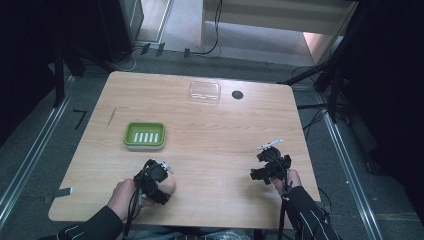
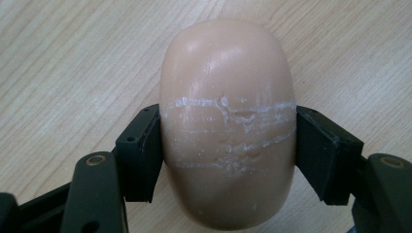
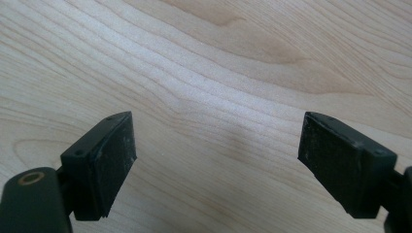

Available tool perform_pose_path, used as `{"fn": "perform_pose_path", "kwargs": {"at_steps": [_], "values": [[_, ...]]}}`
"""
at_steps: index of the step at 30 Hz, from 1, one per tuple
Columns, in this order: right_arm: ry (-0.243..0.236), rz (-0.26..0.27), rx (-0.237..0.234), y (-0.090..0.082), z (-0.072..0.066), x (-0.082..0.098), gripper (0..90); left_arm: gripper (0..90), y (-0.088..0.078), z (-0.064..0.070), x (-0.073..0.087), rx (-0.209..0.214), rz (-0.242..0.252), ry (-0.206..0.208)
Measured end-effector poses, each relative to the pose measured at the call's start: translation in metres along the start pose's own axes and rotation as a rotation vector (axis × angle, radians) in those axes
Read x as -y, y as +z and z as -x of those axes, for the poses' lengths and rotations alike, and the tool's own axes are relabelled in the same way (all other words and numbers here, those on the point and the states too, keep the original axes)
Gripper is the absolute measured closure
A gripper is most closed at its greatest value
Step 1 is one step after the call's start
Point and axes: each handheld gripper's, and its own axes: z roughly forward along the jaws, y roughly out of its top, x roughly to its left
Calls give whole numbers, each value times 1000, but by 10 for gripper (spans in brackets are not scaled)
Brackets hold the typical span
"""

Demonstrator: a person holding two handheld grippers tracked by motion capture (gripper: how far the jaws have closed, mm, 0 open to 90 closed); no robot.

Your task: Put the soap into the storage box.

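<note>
**Left fingers clamped on soap bar at the desk's near edge**

The left gripper has its black fingers pressed against both sides of a smooth, oval, beige bar of soap scored with white scratch lines, low over the light wooden desk near its front edge. The right gripper hovers above bare wood, fingers spread wide with nothing between them. A green rectangular soap dish sits just beyond the left gripper.

A green soap dish with a white slotted insert sits on the left half of the wooden table, well apart from a clear plastic lid near the far edge, just beside a dark round hole.
</note>
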Motion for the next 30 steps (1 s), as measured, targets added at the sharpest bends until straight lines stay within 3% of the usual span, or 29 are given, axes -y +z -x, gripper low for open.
{"fn": "perform_pose_path", "kwargs": {"at_steps": [30], "values": [[1, 0, -3, 0, 0, 0, 143, 329, -19, -23, 7, -7, 38, -9]]}}
